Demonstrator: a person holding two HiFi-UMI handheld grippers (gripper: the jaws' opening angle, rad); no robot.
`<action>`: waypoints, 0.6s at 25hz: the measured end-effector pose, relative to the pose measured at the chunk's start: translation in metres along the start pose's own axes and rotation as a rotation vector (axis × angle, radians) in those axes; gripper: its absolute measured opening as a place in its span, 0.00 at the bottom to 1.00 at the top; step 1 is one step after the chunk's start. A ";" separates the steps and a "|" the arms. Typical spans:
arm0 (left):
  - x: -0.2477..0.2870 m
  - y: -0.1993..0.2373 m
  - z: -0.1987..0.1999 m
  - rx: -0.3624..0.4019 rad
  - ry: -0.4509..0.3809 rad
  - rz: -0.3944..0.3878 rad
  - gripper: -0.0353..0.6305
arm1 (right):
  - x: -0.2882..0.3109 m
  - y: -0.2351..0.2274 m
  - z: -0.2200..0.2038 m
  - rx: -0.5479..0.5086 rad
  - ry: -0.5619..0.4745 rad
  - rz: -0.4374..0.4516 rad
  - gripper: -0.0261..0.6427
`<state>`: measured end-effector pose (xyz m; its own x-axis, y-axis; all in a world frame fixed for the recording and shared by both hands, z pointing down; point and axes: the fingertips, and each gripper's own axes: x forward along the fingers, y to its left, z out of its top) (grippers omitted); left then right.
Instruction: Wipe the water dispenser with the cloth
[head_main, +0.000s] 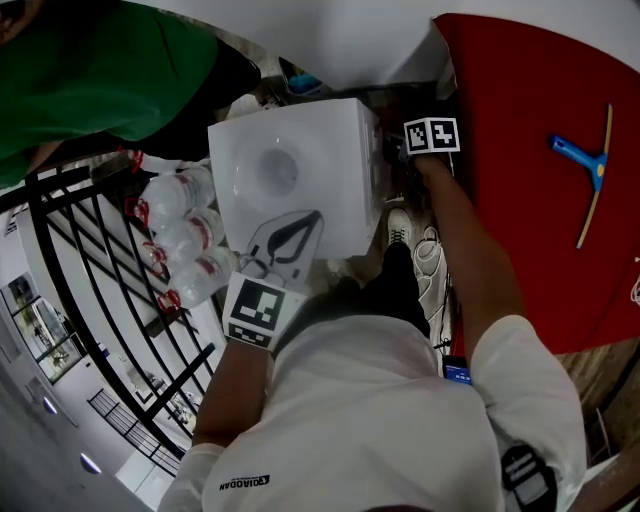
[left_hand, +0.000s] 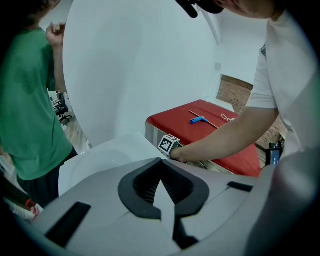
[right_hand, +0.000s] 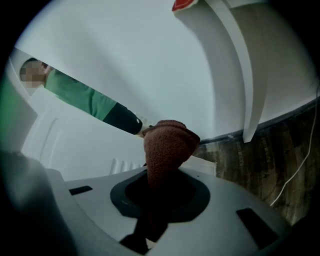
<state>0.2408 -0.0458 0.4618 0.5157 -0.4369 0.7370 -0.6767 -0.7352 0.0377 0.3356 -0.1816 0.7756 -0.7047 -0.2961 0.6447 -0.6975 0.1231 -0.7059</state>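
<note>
left tongs (head_main: 316, 216) clenched, empty | right tongs (right_hand: 161, 192) grasping cloth (right_hand: 169, 142) | their tips hidden beside water dispenser (head_main: 300, 160) in head view

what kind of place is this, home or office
Probably an office or studio, on an upper level: a white water dispenser with packs of bottled water beside it, a black railing overlooking a floor below.

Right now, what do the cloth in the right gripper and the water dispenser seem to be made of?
Cloth: probably knitted cotton or wool yarn, reddish-brown and matte; fine rows of loops show on it. Water dispenser: probably moulded plastic, white and smooth with a faint sheen; a round dip is formed in its top.
</note>
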 end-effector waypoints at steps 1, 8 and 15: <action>0.000 0.000 -0.001 -0.004 0.002 -0.001 0.04 | 0.005 -0.005 -0.003 0.001 0.005 -0.006 0.13; -0.008 -0.003 0.000 -0.014 0.013 -0.011 0.04 | 0.035 -0.033 -0.011 0.075 0.020 -0.033 0.13; -0.019 0.006 -0.004 -0.033 0.009 0.016 0.04 | 0.056 -0.056 -0.026 0.103 0.059 -0.094 0.13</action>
<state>0.2247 -0.0395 0.4504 0.5000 -0.4432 0.7440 -0.7016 -0.7110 0.0479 0.3315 -0.1806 0.8587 -0.6456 -0.2454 0.7231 -0.7457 -0.0012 -0.6662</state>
